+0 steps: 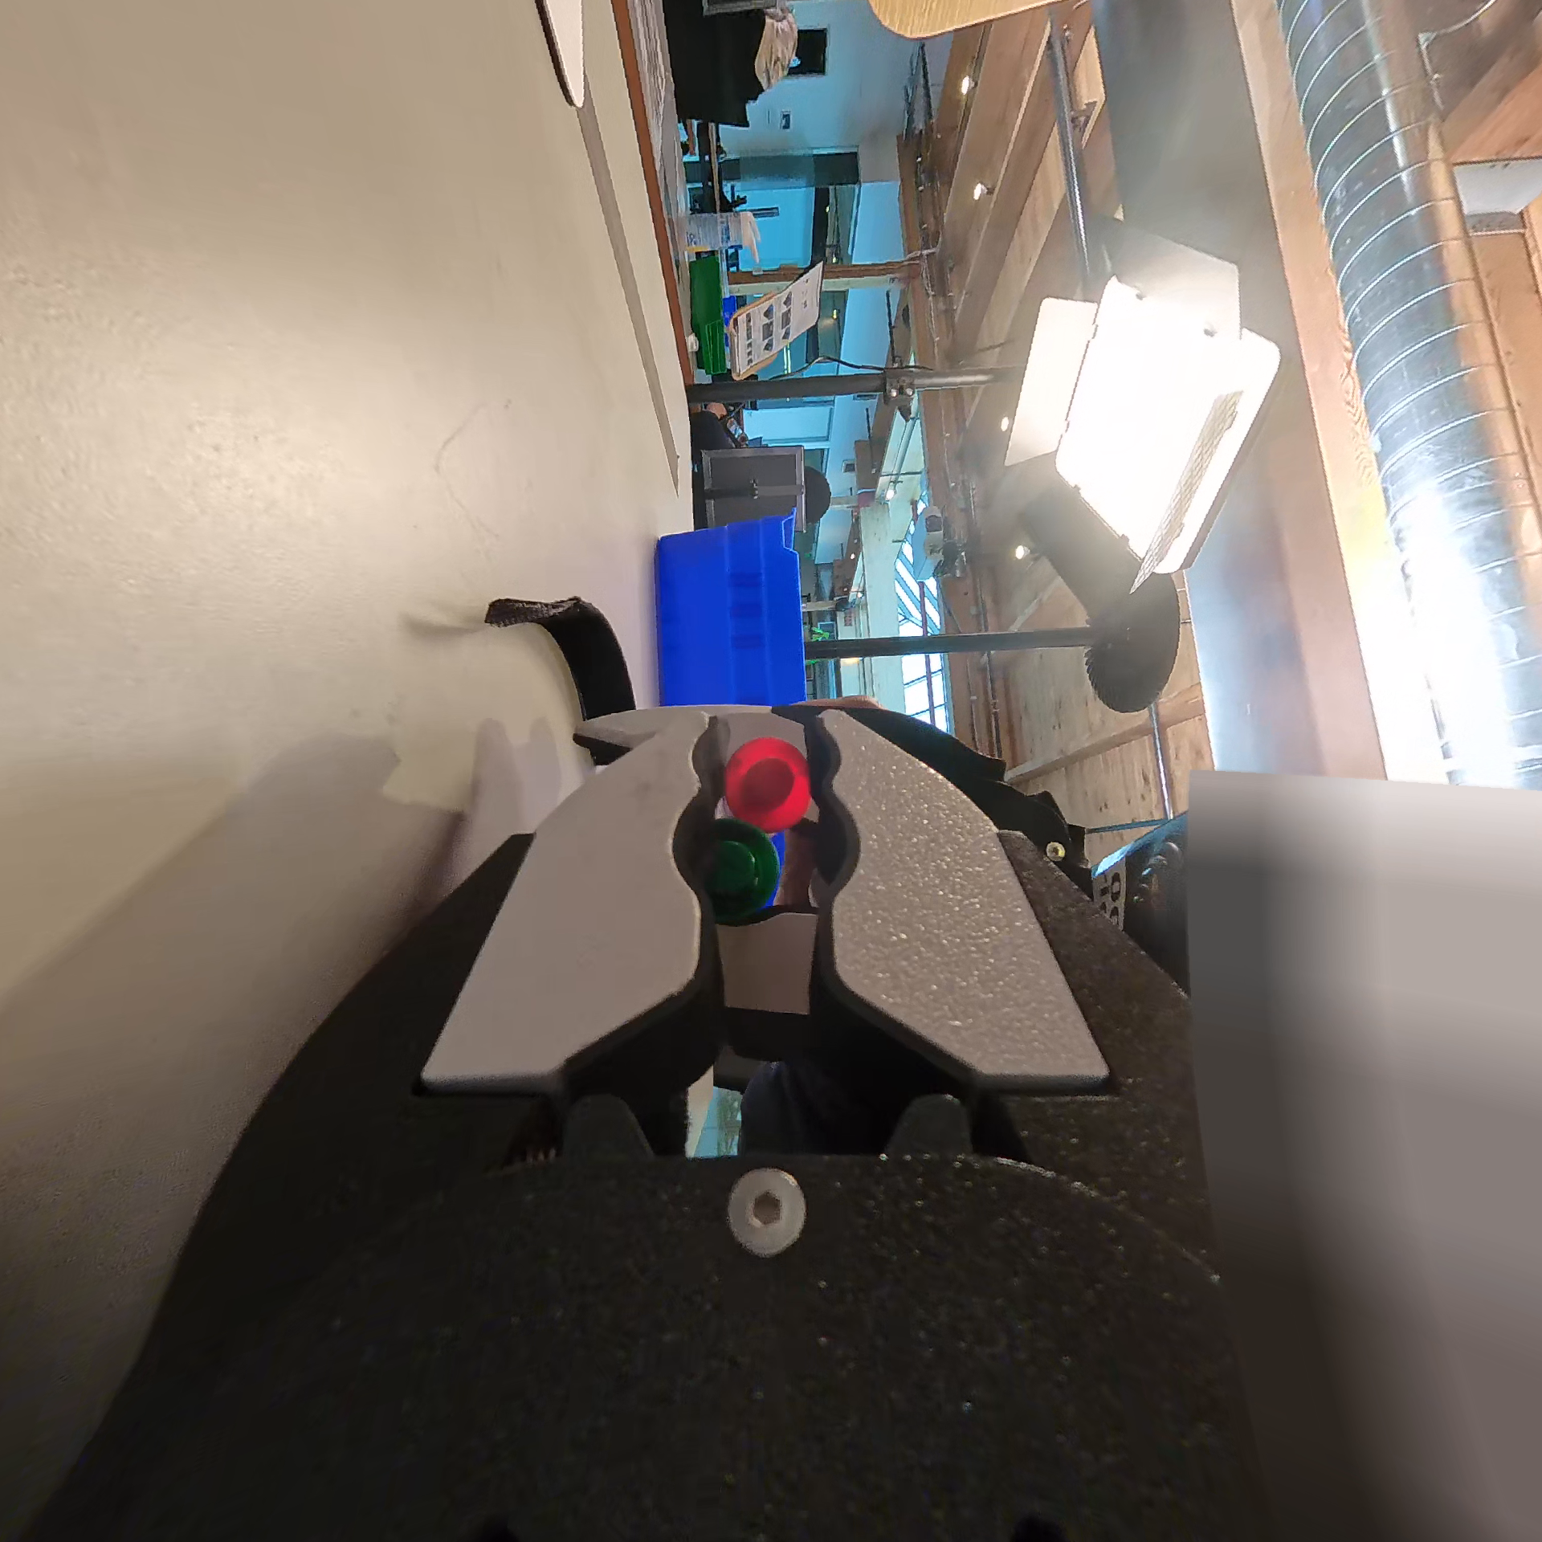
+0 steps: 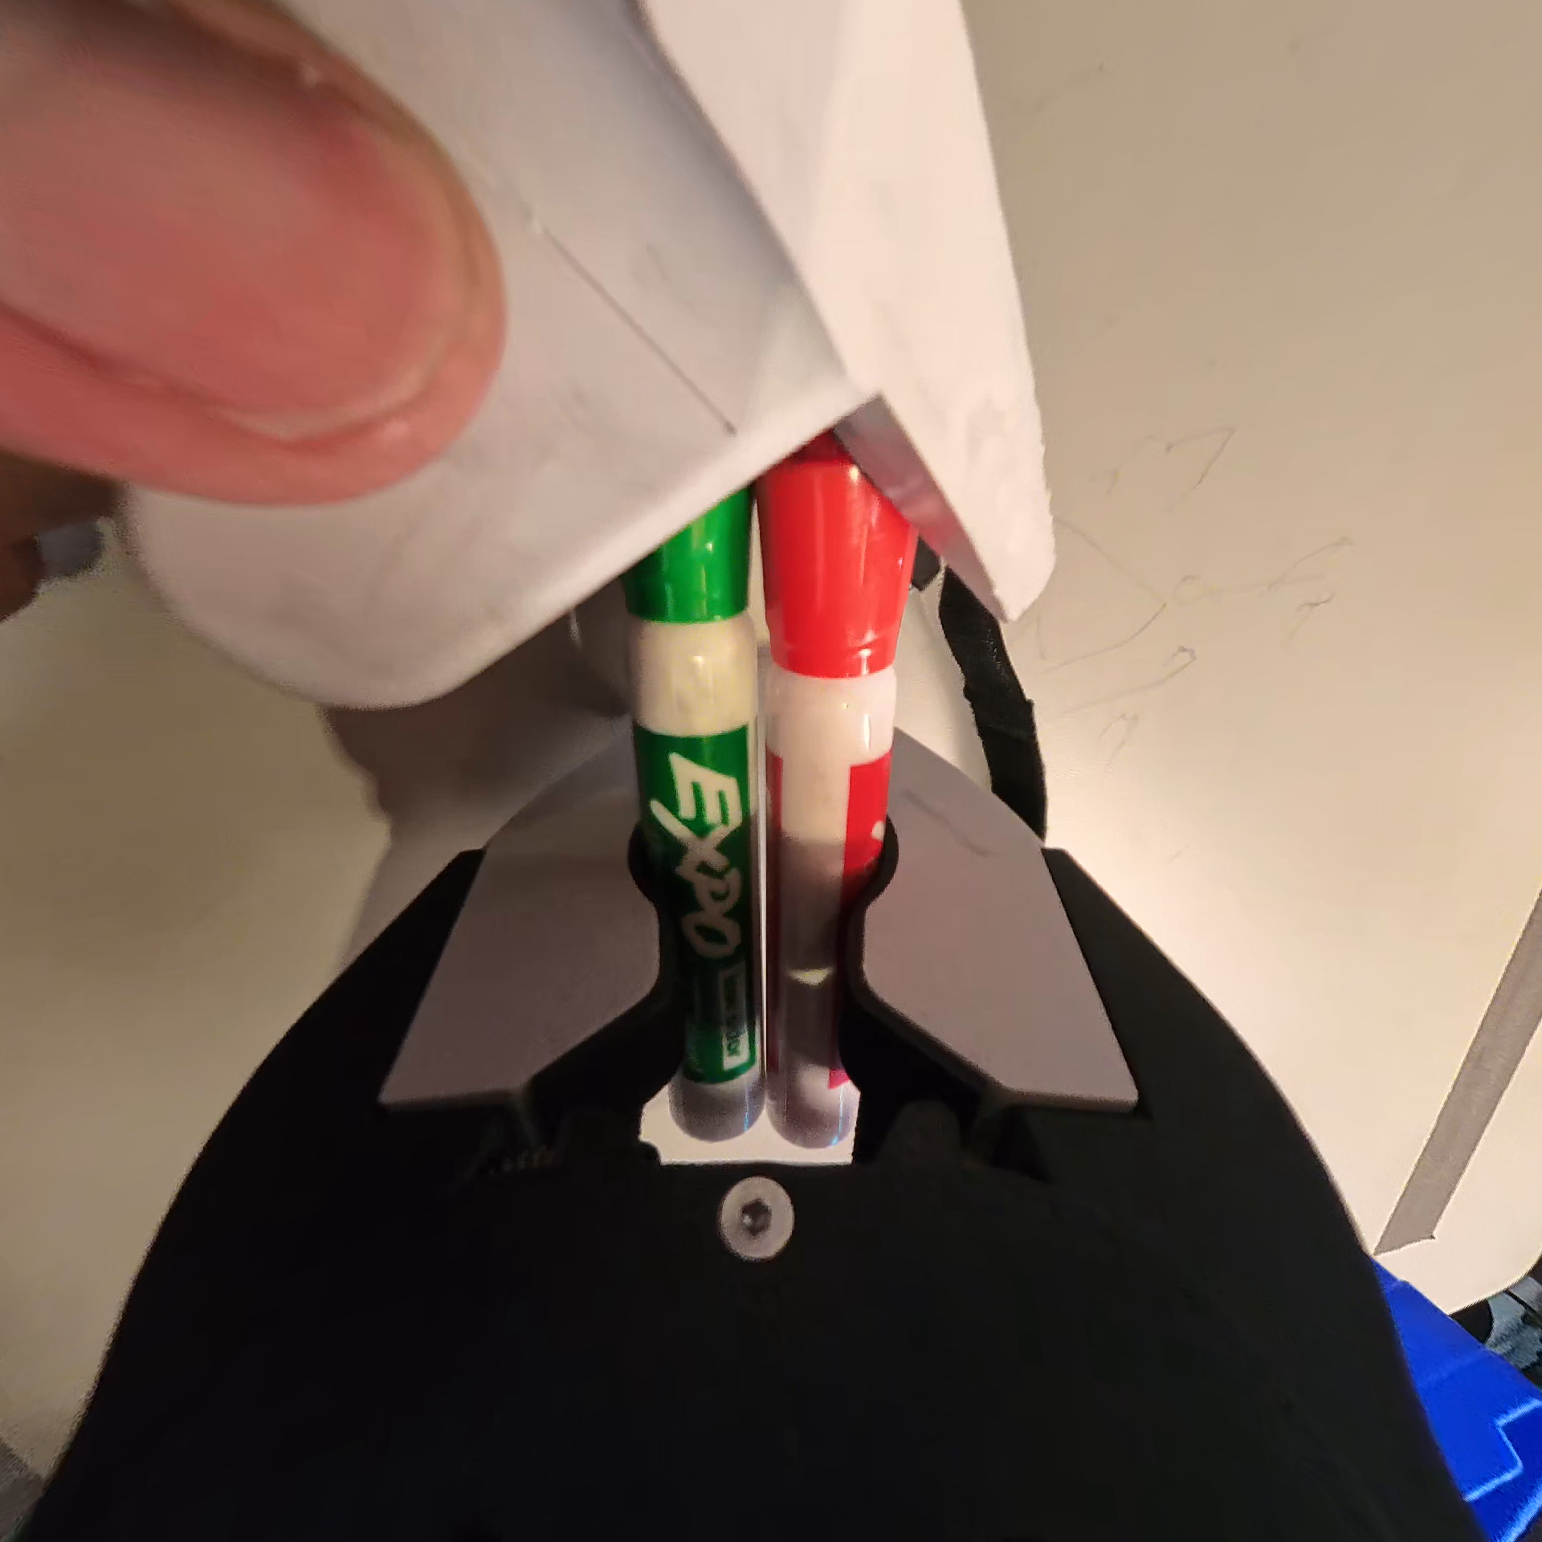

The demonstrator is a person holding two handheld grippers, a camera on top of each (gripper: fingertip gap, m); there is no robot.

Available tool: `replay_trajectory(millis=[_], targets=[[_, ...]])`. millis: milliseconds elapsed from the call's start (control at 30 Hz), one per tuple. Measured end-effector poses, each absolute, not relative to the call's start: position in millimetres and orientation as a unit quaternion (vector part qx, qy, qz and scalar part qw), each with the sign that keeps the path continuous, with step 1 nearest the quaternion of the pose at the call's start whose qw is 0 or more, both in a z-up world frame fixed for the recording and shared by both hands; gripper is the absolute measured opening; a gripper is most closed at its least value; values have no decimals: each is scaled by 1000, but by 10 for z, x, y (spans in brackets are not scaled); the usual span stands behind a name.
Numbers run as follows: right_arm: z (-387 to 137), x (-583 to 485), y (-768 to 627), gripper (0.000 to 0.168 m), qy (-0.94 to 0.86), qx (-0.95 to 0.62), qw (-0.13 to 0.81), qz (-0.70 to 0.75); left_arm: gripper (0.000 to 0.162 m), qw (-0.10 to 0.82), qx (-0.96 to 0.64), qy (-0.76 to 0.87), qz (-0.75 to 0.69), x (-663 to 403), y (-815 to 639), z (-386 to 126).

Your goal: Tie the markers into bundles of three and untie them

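between both pairs of tongs sit the green-capped marker (image 2: 699, 843) and red-capped marker (image 2: 826, 801) side by side: right tongs (image 2: 761, 868) clamp the barrels, left tongs (image 1: 755, 822) close around the caps. a black strap (image 1: 584, 642) trails onto the cream bench (image 1: 250, 417), near the blue plastic bin (image 1: 730, 605); a fingertip (image 2: 225, 275) and white gripper body (image 2: 684, 250) hide the caps from the right.

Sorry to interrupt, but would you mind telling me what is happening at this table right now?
A person is working with two handheld claws on a bundle of markers. The right claw is shut on a green marker and a red marker lying side by side. The left claw grips the same pair end-on at their caps. A black strap curls beside them, and a blue bin stands behind; a third marker is not visible.
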State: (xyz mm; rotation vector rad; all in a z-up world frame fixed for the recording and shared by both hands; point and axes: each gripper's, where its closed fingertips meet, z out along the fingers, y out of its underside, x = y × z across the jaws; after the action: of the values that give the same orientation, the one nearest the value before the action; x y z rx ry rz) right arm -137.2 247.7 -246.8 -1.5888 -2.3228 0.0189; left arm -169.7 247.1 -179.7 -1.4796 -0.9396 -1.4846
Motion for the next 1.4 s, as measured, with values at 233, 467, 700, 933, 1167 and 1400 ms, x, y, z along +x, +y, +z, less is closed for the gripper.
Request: replay_trajectory(millis=[233, 467, 700, 933, 1167, 1400], targets=[[-2471, -1363, 2491, 42, -816, -554, 162, 2, 19, 406, -580, -379, -596, -1657, 2494, -1812], [-2469, -1393, 2471, 41, -818, -551, 162, 3, 19, 406, -577, -379, -599, -1631, 2493, -1804], [-2488, -1400, 2449, 41, -820, -550, 157, 6, 19, 406, -581, -377, -596, -1628, 2477, -1817], [-2504, -1419, 2422, 40, -814, -561, 145, 30, 23, 423, -614, -318, -585, -1630, 2488, -1803], [-2467, -1432, 2475, 40, -802, -577, 144, 52, 66, 529, -678, -229, -456, -2117, 2394, -1633], [-2494, -1439, 2516, 40, -785, -594, 152, 89, 100, 659, -738, -20, -143, -3272, 2536, -1198]])
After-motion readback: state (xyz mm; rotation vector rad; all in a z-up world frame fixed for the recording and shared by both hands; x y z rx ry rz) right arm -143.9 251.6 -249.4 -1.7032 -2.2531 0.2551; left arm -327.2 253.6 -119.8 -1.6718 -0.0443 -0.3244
